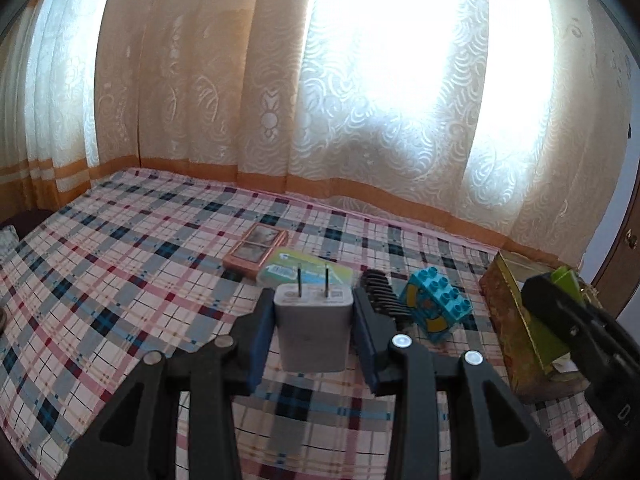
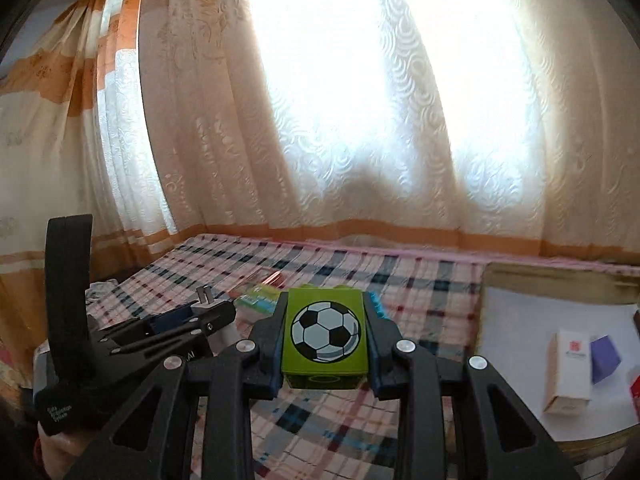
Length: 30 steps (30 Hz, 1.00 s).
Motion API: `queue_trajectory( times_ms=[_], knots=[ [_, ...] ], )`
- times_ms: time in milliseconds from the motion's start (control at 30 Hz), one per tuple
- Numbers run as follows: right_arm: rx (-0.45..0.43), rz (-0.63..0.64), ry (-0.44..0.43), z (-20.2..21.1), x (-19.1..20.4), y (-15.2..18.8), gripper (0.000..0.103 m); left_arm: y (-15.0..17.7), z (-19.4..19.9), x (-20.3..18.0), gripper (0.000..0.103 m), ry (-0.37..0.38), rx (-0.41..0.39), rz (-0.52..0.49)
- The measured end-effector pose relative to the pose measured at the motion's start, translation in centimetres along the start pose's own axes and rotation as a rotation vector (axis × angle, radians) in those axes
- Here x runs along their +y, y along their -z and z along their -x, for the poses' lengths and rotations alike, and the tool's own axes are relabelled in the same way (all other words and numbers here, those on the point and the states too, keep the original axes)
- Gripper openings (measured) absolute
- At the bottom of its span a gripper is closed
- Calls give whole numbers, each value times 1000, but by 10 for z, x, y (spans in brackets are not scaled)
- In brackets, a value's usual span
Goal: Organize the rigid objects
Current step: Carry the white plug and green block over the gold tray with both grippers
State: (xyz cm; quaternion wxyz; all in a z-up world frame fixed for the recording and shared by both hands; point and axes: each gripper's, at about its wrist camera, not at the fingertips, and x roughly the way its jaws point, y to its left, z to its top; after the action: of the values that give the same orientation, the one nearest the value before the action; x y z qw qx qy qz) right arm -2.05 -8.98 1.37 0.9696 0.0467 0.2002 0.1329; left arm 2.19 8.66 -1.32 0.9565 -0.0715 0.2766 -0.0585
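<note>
My left gripper (image 1: 313, 304) is shut on a white wall charger (image 1: 312, 328) with its two prongs pointing forward, held above the plaid bed. My right gripper (image 2: 325, 320) is shut on a green toy block (image 2: 325, 340) with a football print. The right gripper with the green block also shows at the right of the left wrist view (image 1: 568, 312), over the gold box (image 1: 516, 312). The left gripper with the charger shows at the left of the right wrist view (image 2: 200, 312). The gold box (image 2: 492, 280) has a white floor holding a small white carton (image 2: 568, 376) and a purple block (image 2: 606, 356).
On the plaid bedspread (image 1: 120, 272) lie a pink framed case (image 1: 256, 250), a green-and-white pack (image 1: 306, 270), a black comb (image 1: 382, 294) and a blue studded toy block (image 1: 438, 306). Lace curtains (image 1: 360, 100) hang behind the bed. A door edge (image 1: 624, 248) is at far right.
</note>
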Motion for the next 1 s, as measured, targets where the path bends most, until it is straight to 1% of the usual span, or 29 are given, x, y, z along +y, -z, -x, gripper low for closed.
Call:
queue_trajectory(
  times_ms=[200, 367, 533, 1000],
  knots=[
    [-45, 8, 39, 14, -12, 0, 34, 3, 3, -17, 37, -16, -20, -15],
    [-57, 38, 73, 26, -23, 4, 34, 5, 6, -33, 37, -21, -33, -36],
    [-72, 36, 95, 37, -40, 6, 34, 7, 10, -54, 37, -13, -52, -70],
    [-110, 17, 160, 59, -72, 5, 34, 9, 9, -95, 37, 12, -53, -104]
  ],
)
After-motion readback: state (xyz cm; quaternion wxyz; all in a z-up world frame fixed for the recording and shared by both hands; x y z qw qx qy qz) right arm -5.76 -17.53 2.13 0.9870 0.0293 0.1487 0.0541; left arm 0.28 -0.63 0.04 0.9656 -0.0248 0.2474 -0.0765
